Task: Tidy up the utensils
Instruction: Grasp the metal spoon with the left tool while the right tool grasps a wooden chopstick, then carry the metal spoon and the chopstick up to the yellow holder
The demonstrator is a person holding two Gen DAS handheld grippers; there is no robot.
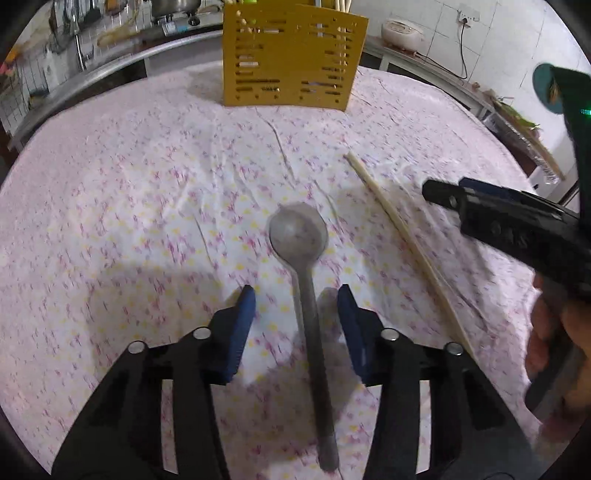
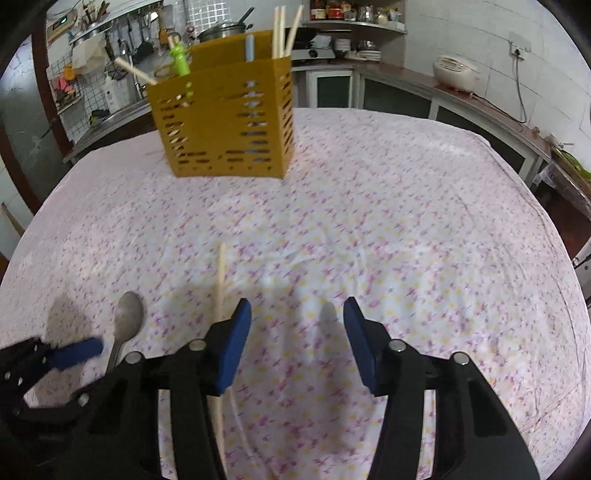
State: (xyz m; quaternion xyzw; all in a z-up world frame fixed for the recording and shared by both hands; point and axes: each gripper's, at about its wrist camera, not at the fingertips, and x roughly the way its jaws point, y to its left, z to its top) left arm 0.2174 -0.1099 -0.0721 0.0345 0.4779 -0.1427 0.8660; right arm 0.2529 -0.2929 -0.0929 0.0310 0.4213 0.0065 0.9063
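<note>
My left gripper (image 1: 295, 306) is straddling the metal spoon (image 1: 306, 273) handle, jaws half open, pads not touching. My right gripper (image 2: 297, 332) is gaping (empty), chopstick (image 2: 221, 280) passing under its left finger. Both utensils are lying well short of the yellow utensil holder (image 2: 225, 122).

Open tablecloth (image 2: 369, 221); only yellow caddy (image 2: 225, 129) obstructs.

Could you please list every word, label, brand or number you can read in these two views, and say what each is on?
None can be read.
Jars on the back shelf: labels too small and blurred.
Rice cooker: front panel markings illegible.
Yellow utensil holder: only slots, no text.
</note>
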